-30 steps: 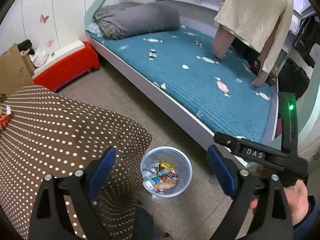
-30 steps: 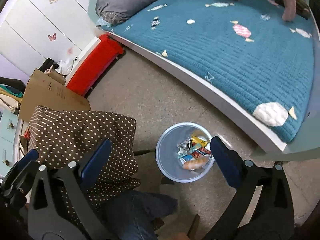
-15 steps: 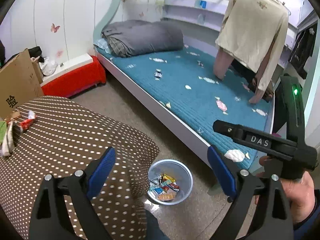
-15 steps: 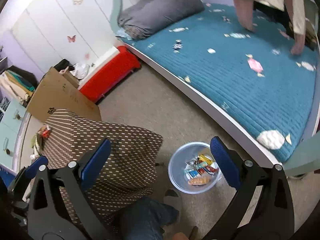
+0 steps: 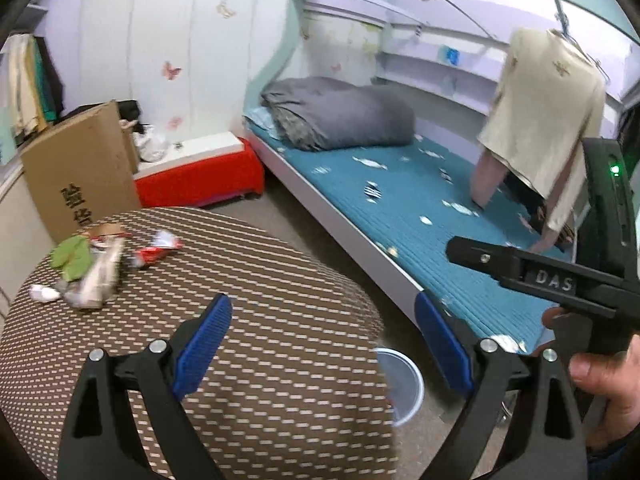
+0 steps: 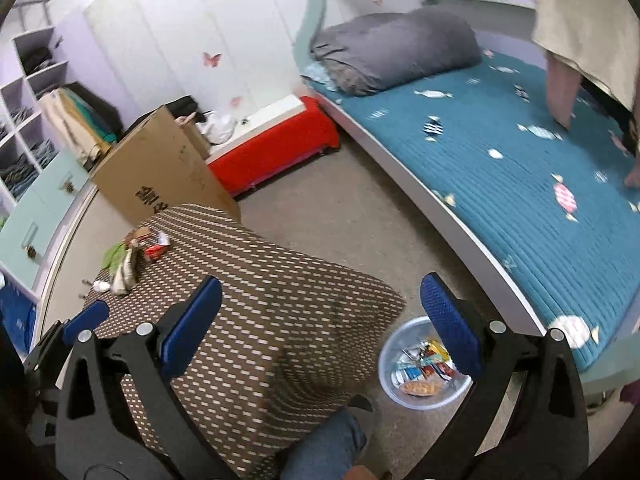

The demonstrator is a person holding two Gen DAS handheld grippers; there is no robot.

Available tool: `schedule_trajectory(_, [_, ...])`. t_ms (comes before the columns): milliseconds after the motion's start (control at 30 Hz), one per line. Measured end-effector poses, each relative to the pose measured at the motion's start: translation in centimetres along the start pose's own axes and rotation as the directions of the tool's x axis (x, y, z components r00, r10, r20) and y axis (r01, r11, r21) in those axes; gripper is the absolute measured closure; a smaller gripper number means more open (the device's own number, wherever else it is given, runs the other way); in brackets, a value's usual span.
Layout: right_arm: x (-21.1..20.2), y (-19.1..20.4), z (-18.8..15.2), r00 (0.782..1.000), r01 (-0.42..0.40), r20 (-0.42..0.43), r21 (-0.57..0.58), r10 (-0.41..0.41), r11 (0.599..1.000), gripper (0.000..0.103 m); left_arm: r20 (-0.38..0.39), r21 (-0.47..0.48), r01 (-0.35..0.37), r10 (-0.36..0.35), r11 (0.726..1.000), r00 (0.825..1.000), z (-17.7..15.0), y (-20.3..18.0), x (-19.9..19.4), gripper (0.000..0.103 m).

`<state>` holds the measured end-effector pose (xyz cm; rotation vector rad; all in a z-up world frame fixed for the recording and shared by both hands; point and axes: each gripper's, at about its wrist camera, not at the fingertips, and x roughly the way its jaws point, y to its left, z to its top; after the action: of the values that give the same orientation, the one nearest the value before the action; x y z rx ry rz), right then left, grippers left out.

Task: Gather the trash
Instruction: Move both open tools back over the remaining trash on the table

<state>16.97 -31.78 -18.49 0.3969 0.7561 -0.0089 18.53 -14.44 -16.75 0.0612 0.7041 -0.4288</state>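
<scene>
A pile of trash wrappers [image 5: 94, 266], green, white and red, lies at the far left of the brown dotted table [image 5: 260, 340]; it also shows in the right wrist view [image 6: 128, 256]. A clear bin [image 6: 420, 364] with several wrappers stands on the floor right of the table; its rim shows in the left wrist view [image 5: 404, 380]. My left gripper [image 5: 324, 344] is open and empty above the table. My right gripper [image 6: 320, 320] is open and empty above the table's right edge.
A teal bed [image 6: 520, 168] with a grey duvet [image 6: 392, 48] runs along the right. A cardboard box [image 6: 160, 176] and a red bench [image 6: 272, 152] stand behind the table. A beige shirt [image 5: 548, 112] hangs over the bed. My knee [image 6: 324, 448] is below.
Both grippers have risen and tilted up from the bin toward the table and room. The trash pile on the table has come into view. Both stay open.
</scene>
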Motion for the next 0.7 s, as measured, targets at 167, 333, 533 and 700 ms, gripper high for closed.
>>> schedule_trajectory(167, [1.2, 5.0, 0.4, 0.999, -0.044, -0.013, -0.076, 0.043, 0.996, 0.006, 0.037, -0.076, -0.076, 0.079, 0.994, 0.996, -0.1, 5.4, -1.8, 0.012])
schedule_trajectory(333, [3.8, 10.6, 0.2, 0.995, -0.087, -0.052, -0.160, 0.079, 0.983, 0.006, 0.045, -0.157, -0.154, 0.163, 0.976, 0.986, -1.1, 11.3, -3.3, 0.012])
schedule_trajectory(533, [8.0, 15.7, -0.3, 0.987, -0.137, -0.113, -0.205, 0.115, 0.969, 0.006, 0.018, -0.245, -0.244, 0.256, 0.938, 0.967, -2.7, 19.5, -3.9, 0.012])
schedule_trajectory(700, [10.8, 18.2, -0.5, 0.981, -0.155, -0.153, -0.227, 0.122, 0.962, 0.006, 0.008, -0.237, -0.311, 0.322, 0.920, 0.947, -3.2, 26.0, -3.5, 0.012])
